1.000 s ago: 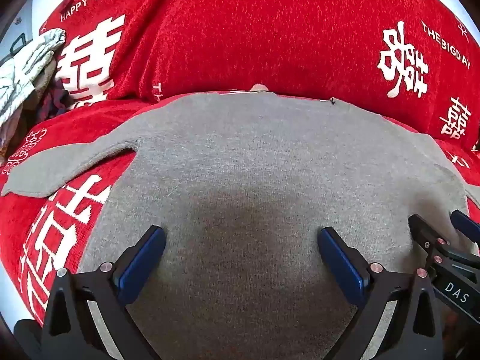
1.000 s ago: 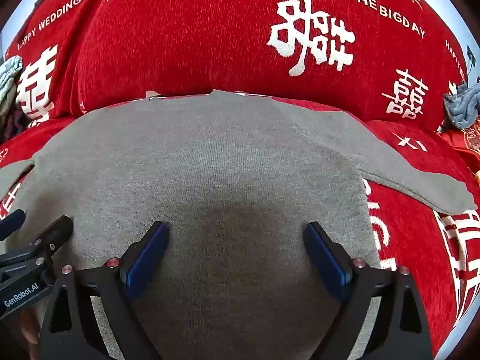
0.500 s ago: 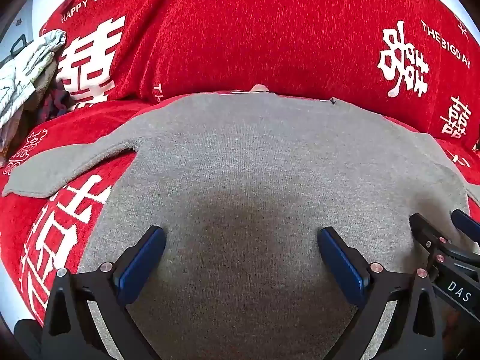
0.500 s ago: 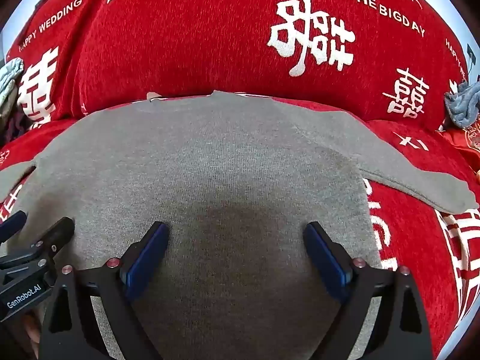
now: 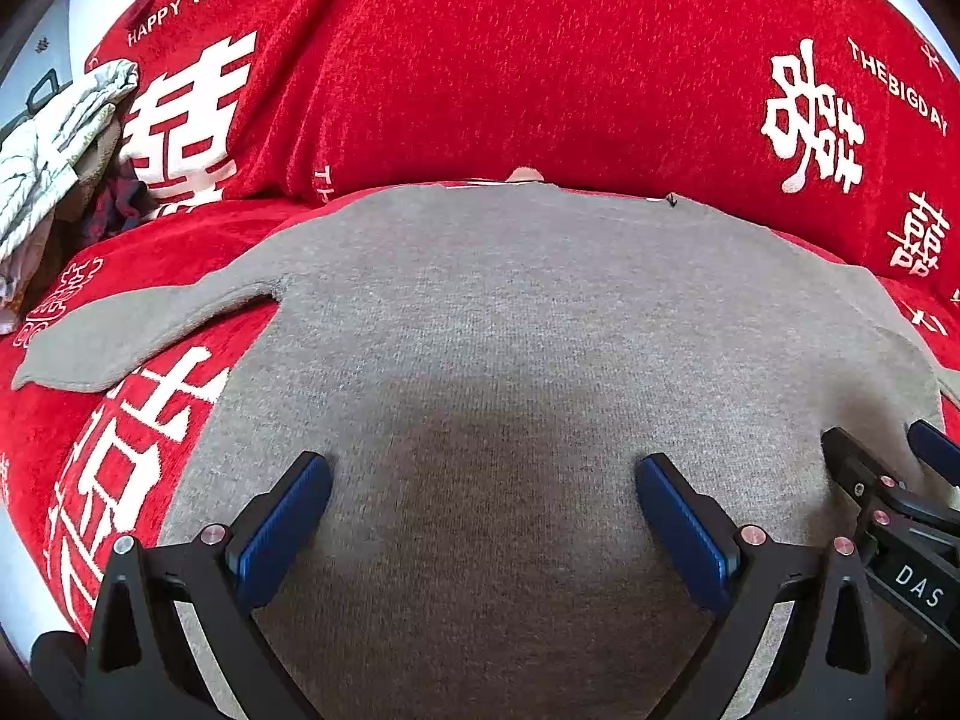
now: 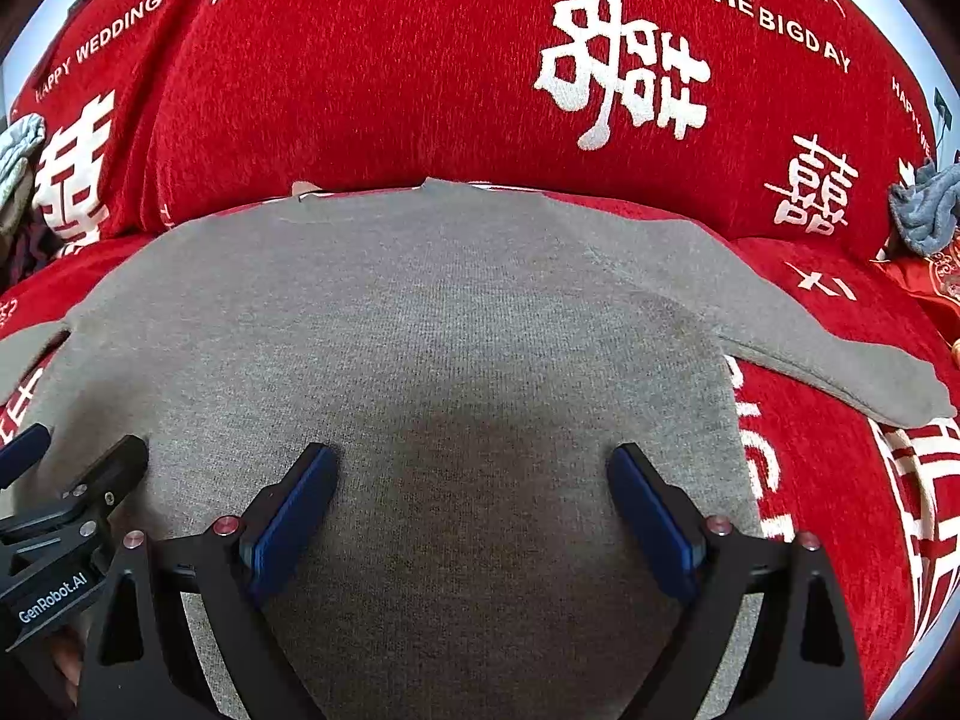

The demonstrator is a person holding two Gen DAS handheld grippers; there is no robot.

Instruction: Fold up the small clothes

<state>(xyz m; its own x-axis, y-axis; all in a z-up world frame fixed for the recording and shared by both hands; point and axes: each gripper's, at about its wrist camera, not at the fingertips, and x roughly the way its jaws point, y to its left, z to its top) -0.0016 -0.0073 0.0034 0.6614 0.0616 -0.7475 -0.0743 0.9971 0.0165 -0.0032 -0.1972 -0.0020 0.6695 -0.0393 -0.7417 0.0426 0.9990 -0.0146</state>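
A small grey knit sweater (image 5: 510,312) lies flat on a red sofa cover, collar away from me, and it also shows in the right wrist view (image 6: 420,312). Its left sleeve (image 5: 132,330) spreads out to the left and its right sleeve (image 6: 840,366) to the right. My left gripper (image 5: 483,480) is open and empty over the sweater's lower body. My right gripper (image 6: 471,468) is open and empty beside it, over the same lower part. Each gripper shows at the edge of the other's view: the right gripper (image 5: 894,468) and the left gripper (image 6: 72,462).
The red sofa cover (image 5: 540,60) with white characters rises behind as a backrest (image 6: 420,72). A pile of pale and dark clothes (image 5: 54,138) sits at the far left. A blue-grey cloth (image 6: 924,210) lies at the far right.
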